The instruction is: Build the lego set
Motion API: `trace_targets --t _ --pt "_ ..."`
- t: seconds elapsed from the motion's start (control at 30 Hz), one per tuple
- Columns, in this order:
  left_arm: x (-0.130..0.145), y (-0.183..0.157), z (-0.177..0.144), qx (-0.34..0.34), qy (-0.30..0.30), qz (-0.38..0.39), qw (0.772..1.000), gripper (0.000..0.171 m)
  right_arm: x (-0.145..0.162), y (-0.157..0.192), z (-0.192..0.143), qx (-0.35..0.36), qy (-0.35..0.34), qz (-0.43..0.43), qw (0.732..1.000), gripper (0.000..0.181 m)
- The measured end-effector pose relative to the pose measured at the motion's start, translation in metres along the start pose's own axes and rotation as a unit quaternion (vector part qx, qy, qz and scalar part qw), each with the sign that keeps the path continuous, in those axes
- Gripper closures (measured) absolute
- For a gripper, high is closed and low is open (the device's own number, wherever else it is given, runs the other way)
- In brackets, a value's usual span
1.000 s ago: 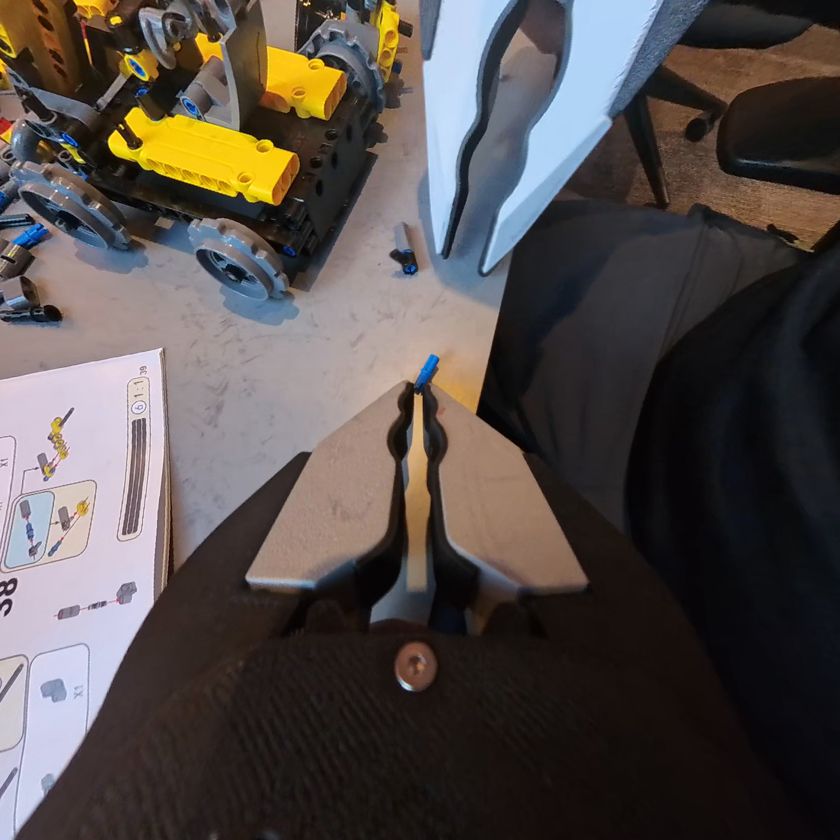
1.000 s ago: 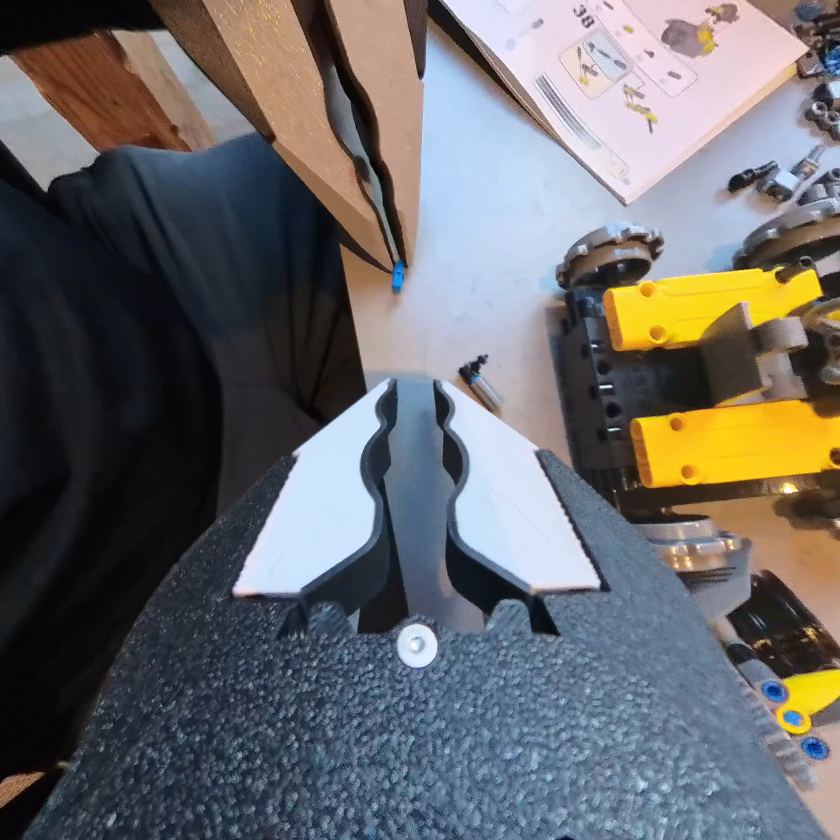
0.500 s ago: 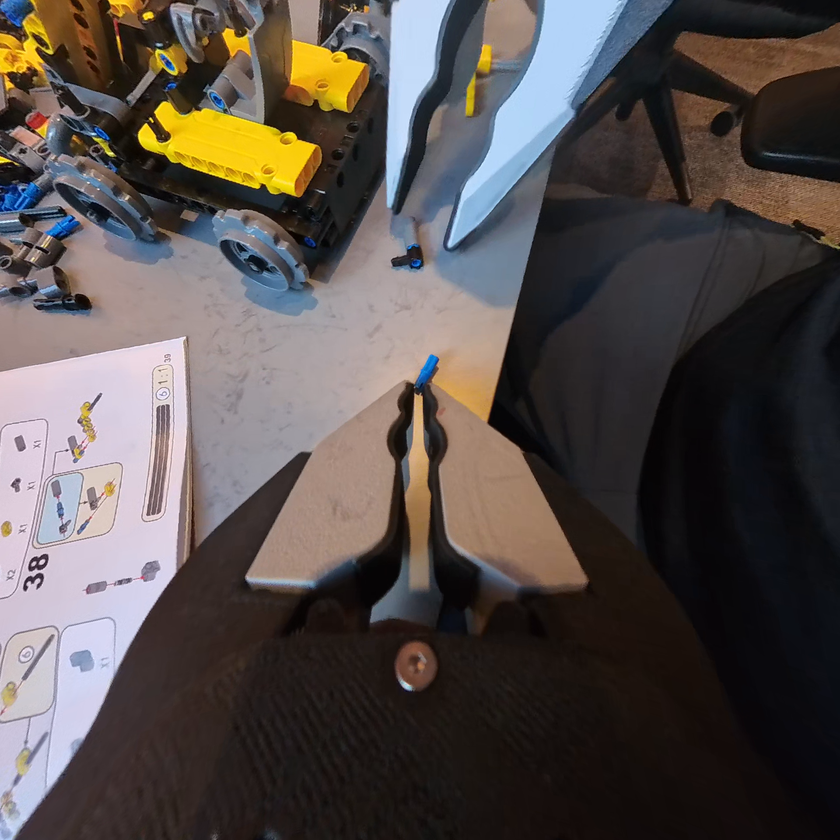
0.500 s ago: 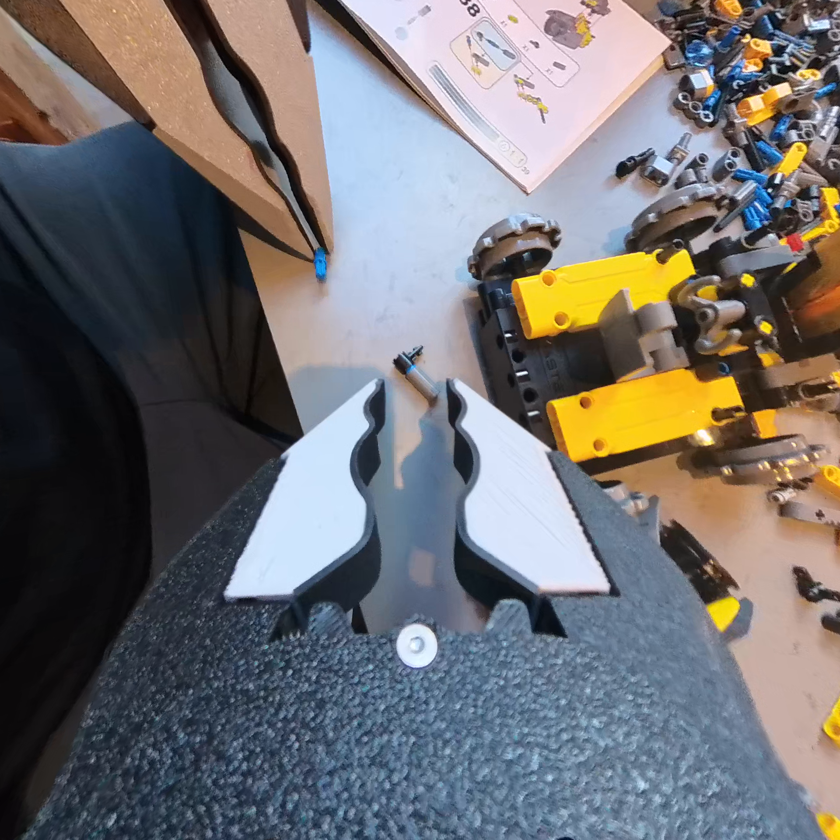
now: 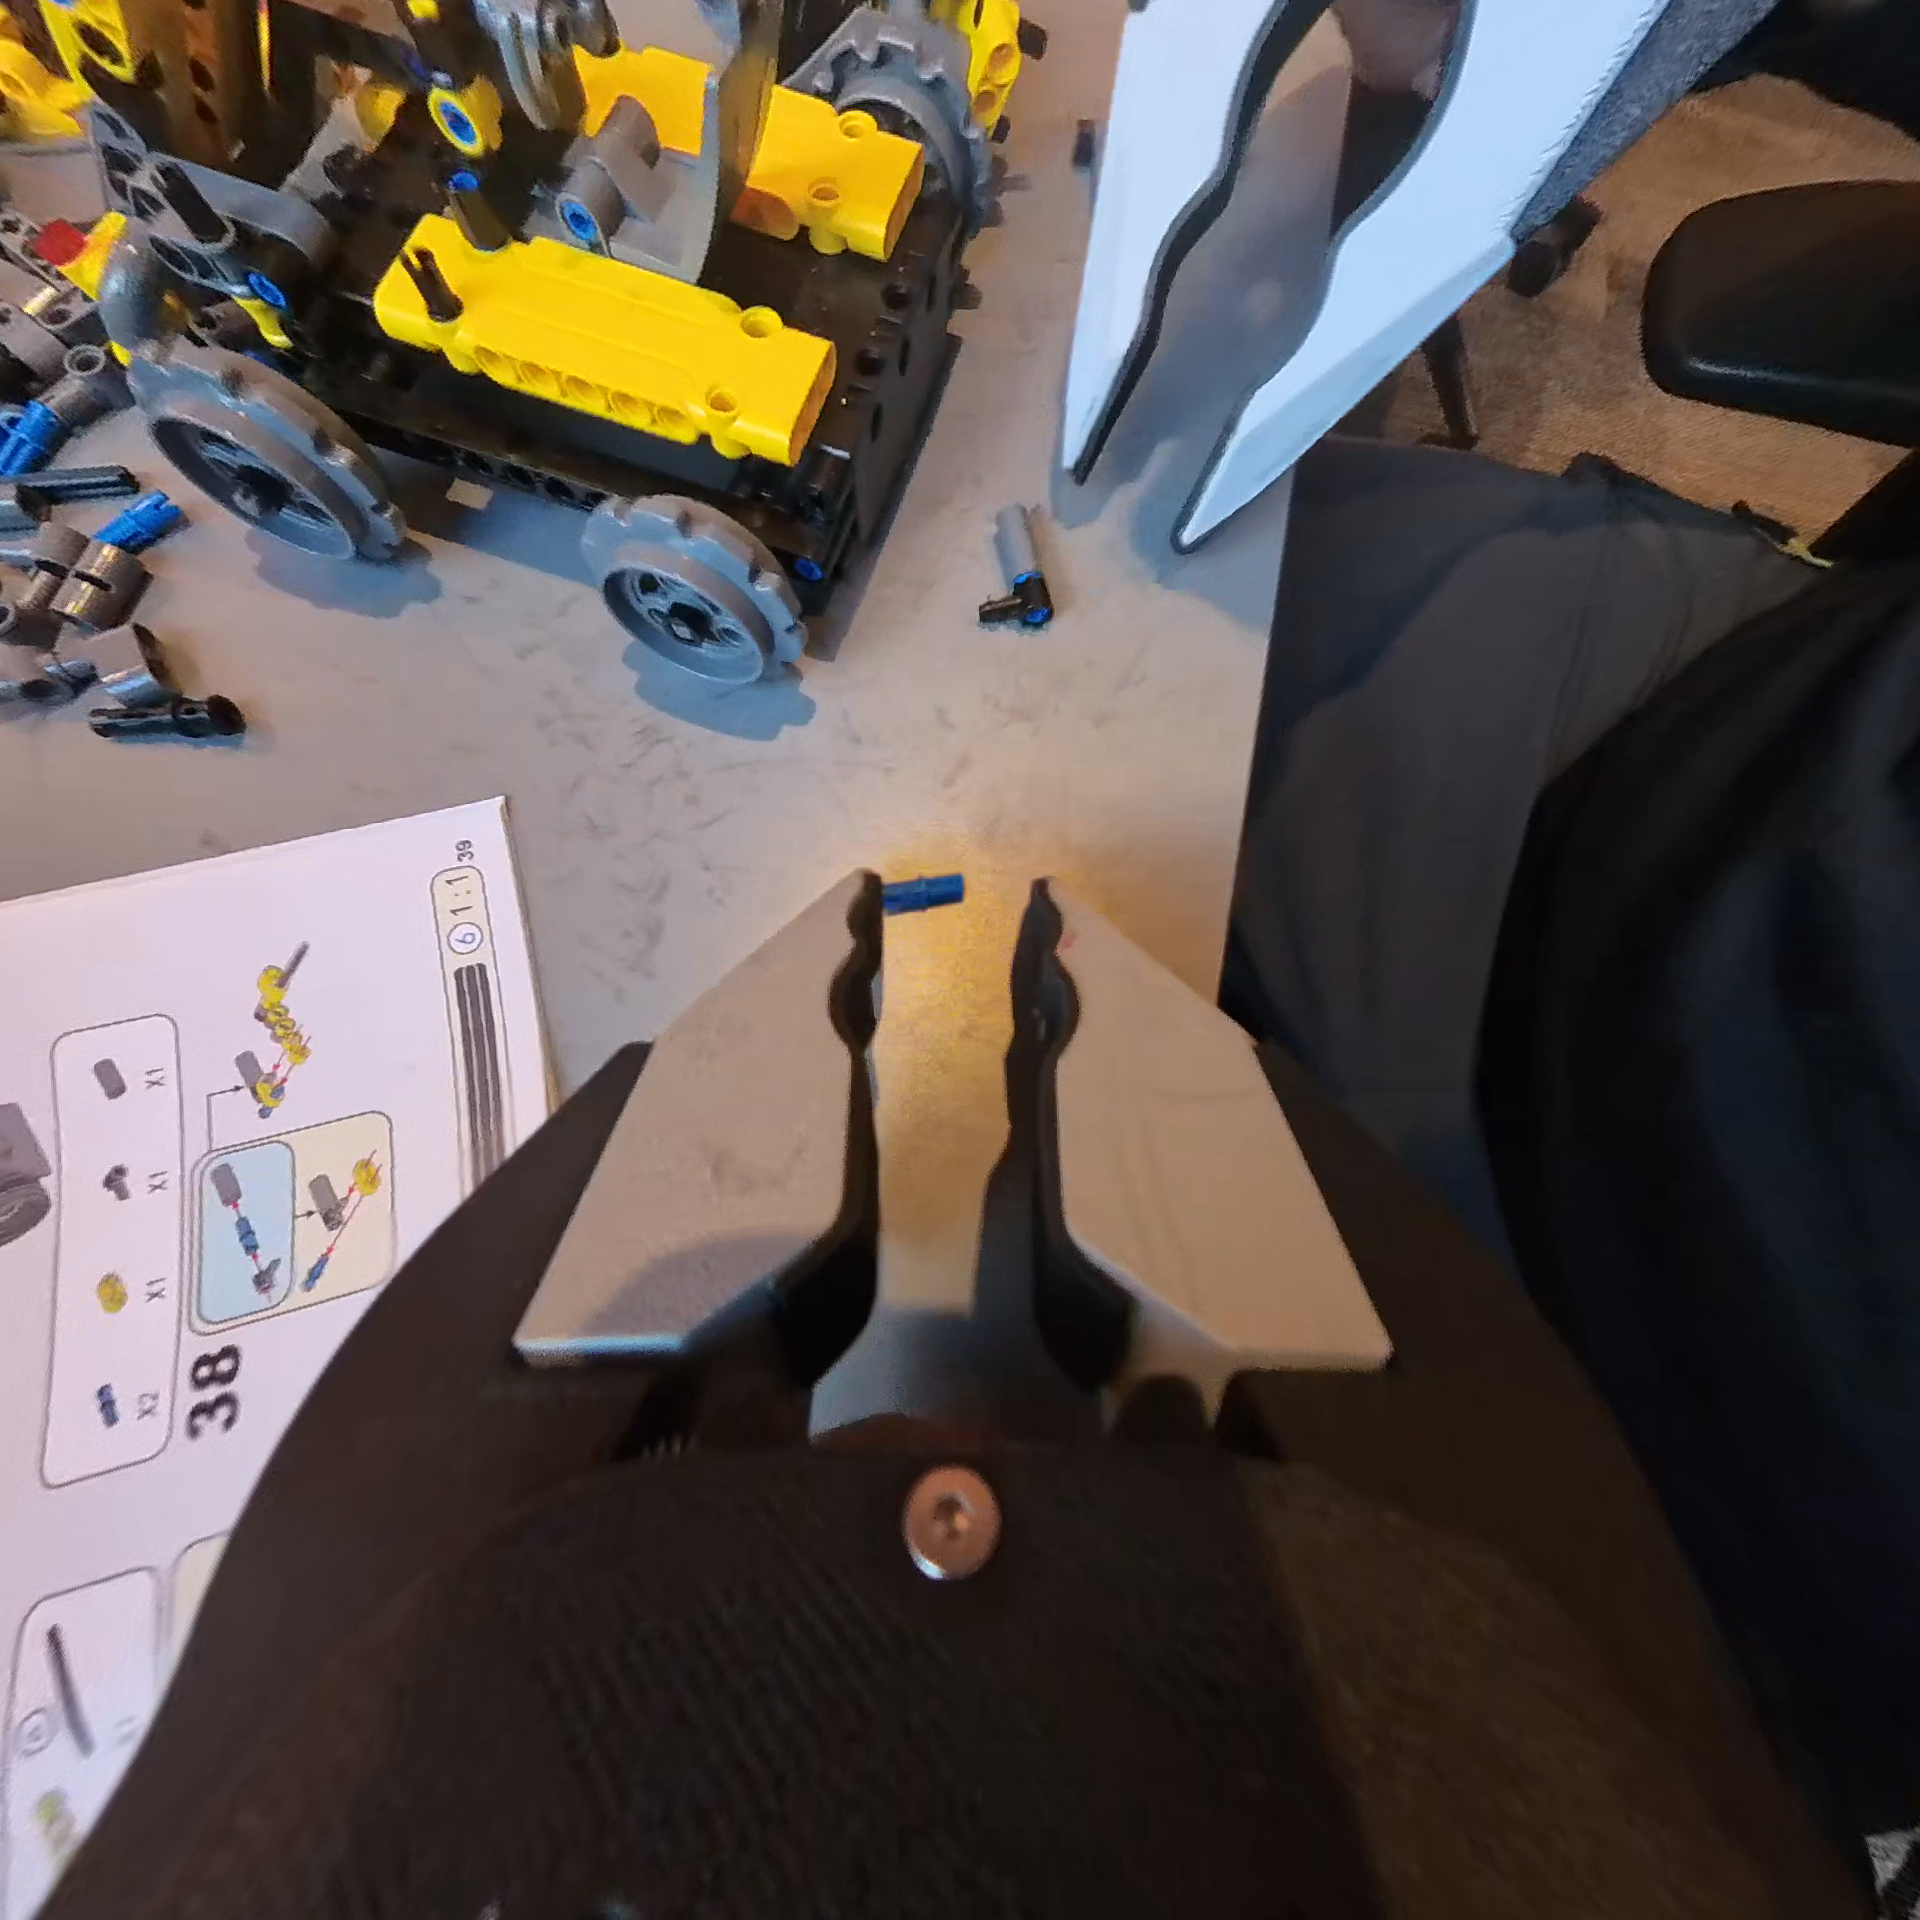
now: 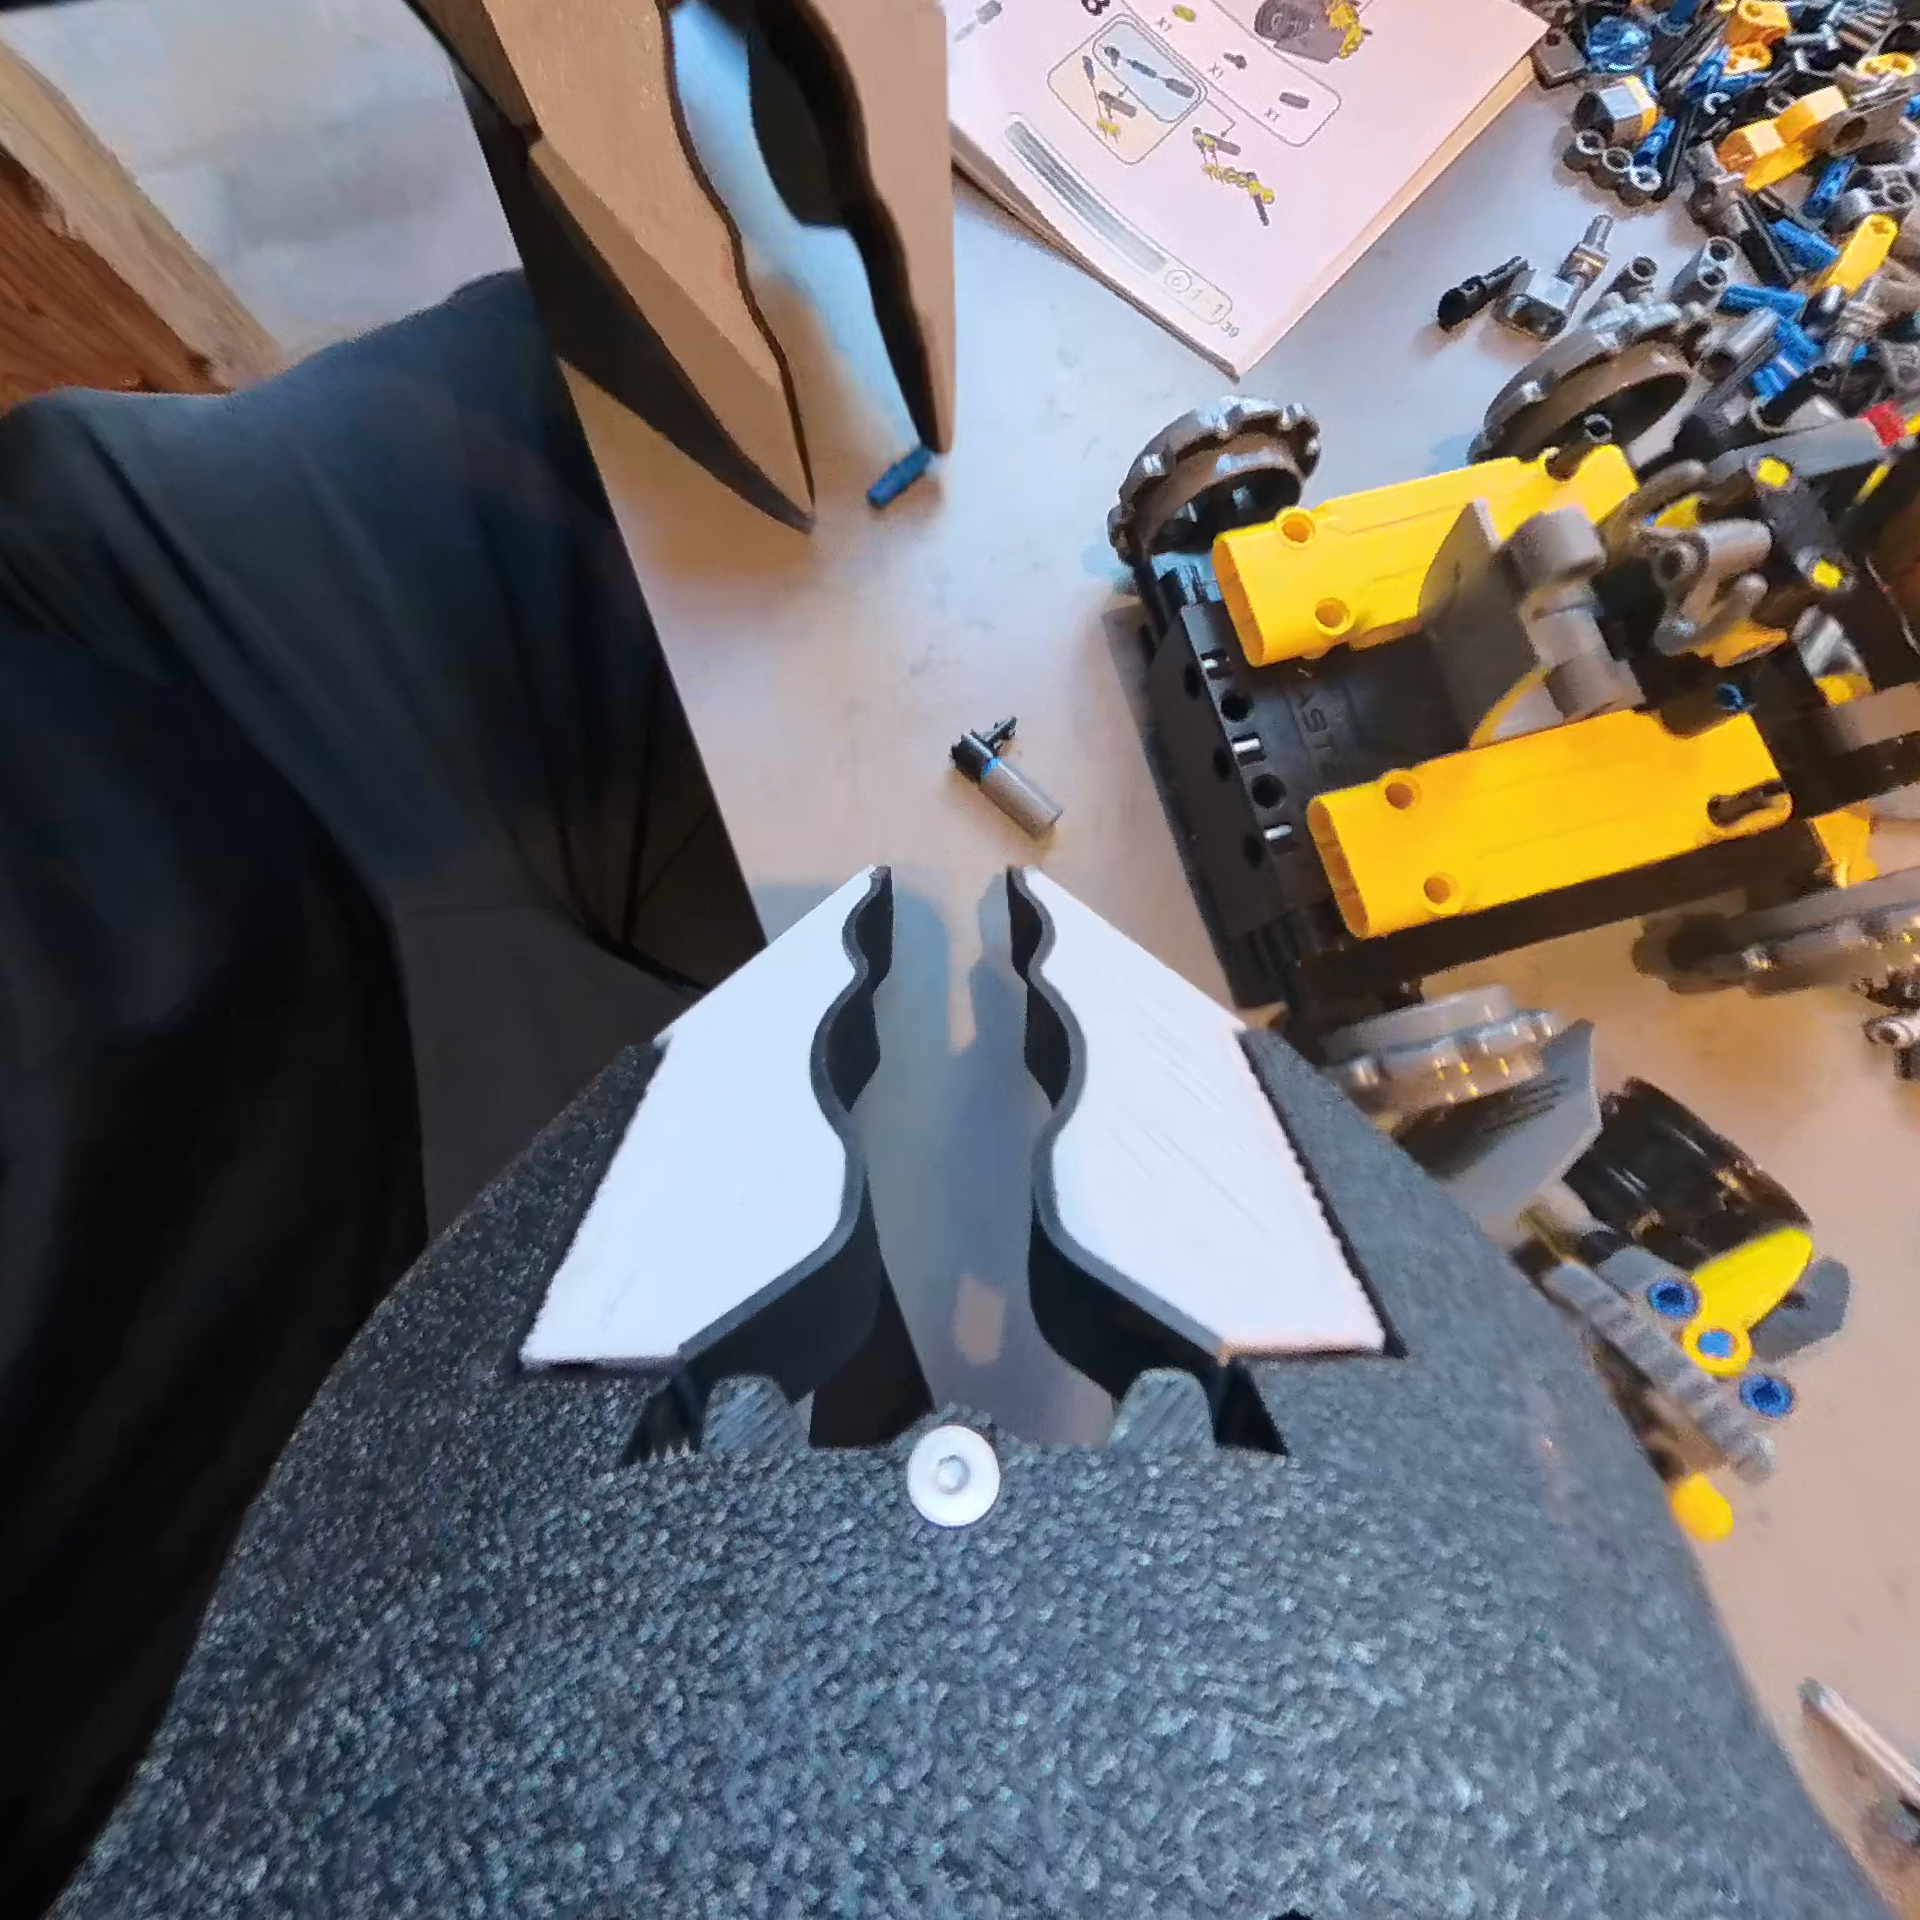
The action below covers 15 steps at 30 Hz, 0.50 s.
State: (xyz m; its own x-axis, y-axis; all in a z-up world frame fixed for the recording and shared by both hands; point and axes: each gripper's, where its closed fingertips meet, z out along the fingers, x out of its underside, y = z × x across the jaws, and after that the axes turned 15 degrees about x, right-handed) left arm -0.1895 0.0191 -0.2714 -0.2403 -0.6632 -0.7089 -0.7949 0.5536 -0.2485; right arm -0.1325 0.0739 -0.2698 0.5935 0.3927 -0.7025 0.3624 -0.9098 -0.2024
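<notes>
In the left wrist view my left tool [image 5: 954, 899] sits low in the frame with its jaws parted and nothing gripped; the small blue pin [image 5: 923, 894] lies on the grey surface [image 5: 727, 831] just beside the left fingertip, whether touching I cannot tell. Any closing on so small a pin should be slow and centred, I judge. The instruction booklet [image 5: 260, 1039] lies at lower left. Mid-frame in the right wrist view my right tool [image 6: 948, 883] is also spread and empty, the grey-and-black connector piece [image 6: 1006, 781] just beyond its tips. Farther up stands the yellow-and-black brick vehicle [image 5: 623, 343].
</notes>
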Motion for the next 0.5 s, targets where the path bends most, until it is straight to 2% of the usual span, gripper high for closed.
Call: trace_targets --t 0.17,0.37,0.5 --pt "-0.028 -0.012 0.0 0.005 -0.023 0.018 1.0 0.146 0.017 -0.02 -0.026 0.048 -0.006 0.013 0.999 0.16" --pt "-0.042 -0.012 0.04 -0.018 0.023 0.004 1.0 0.15 0.053 -0.055 -0.064 0.113 0.0 0.083 0.99 0.16" --pt "-0.04 -0.008 0.054 -0.044 0.045 -0.006 0.998 0.15 0.063 -0.058 -0.068 0.127 0.006 0.109 0.986 0.159"
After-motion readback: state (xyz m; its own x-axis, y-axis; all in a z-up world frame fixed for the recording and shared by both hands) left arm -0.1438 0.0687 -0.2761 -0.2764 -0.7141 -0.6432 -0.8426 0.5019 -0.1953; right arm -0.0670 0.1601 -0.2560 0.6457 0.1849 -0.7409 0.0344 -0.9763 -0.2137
